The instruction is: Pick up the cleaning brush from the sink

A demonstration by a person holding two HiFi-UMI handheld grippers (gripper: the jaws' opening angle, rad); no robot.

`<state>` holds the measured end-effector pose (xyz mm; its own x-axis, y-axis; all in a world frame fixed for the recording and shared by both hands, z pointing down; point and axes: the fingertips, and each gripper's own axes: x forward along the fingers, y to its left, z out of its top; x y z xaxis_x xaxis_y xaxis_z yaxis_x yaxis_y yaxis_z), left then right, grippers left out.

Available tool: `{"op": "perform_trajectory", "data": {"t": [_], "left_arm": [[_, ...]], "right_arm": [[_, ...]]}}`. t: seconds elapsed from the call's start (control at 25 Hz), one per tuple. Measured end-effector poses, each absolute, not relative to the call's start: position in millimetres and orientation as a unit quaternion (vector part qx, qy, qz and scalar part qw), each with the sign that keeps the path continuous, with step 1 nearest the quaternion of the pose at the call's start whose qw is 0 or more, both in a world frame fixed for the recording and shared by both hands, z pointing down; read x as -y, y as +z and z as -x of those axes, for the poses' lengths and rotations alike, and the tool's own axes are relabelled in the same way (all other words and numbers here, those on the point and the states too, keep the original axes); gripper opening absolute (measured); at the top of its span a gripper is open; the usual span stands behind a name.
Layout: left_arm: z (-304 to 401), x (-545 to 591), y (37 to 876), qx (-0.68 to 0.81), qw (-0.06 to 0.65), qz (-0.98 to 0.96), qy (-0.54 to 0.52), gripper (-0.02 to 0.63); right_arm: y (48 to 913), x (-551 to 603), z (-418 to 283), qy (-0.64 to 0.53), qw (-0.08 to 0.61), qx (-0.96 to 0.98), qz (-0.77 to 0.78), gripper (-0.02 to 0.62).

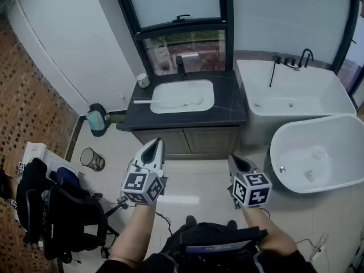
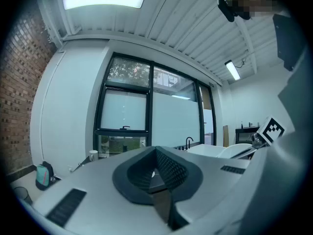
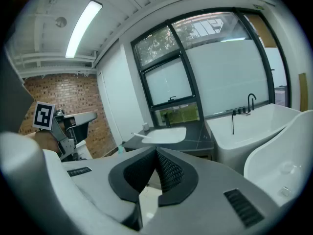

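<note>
The cleaning brush (image 1: 149, 102) is a thin white stick that lies across the left rim of the white sink basin (image 1: 199, 90), set in a dark countertop (image 1: 227, 104). In the right gripper view the brush (image 3: 138, 136) pokes out leftward from the sink (image 3: 168, 136). Both grippers hover over the floor in front of the cabinet, well short of the sink. My left gripper (image 1: 152, 147) (image 2: 156, 151) is shut and holds nothing. My right gripper (image 1: 236, 162) (image 3: 157, 151) also has its jaws together with nothing in them.
A black faucet (image 1: 181, 66) and a white cup (image 1: 143, 80) stand at the sink's back. A rectangular bathtub (image 1: 296, 92) and an oval tub (image 1: 324, 152) fill the right side. On the left are a wire bin (image 1: 92, 159), a teal bag (image 1: 98, 120) and a chair with dark clothes (image 1: 51, 206).
</note>
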<state>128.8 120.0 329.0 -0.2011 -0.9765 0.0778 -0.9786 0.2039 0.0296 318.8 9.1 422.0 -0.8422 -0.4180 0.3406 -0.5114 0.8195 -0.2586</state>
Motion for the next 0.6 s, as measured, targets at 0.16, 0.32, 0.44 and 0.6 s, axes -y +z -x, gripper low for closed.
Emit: {"op": "perform_trajectory", "data": {"t": [0.16, 0.32, 0.44, 0.6], "left_arm": [[-69, -123, 331, 0.764, 0.04, -0.644, -0.001, -0.015], [-9, -113, 336, 0.748, 0.04, -0.662, 0.01, -0.015], [30, -98, 351, 0.737, 0.05, -0.674, 0.016, -0.015], [102, -49, 360, 0.727, 0.05, -0.684, 0.023, -0.015]], "right_arm": [[406, 4, -262, 0.164, 0.097, 0.945, -0.265, -0.026], [385, 14, -206, 0.151, 0.065, 0.945, -0.283, -0.026], [385, 24, -166, 0.131, 0.06, 0.949, -0.281, -0.026], [385, 63, -100, 0.114, 0.048, 0.951, -0.283, -0.026]]}}
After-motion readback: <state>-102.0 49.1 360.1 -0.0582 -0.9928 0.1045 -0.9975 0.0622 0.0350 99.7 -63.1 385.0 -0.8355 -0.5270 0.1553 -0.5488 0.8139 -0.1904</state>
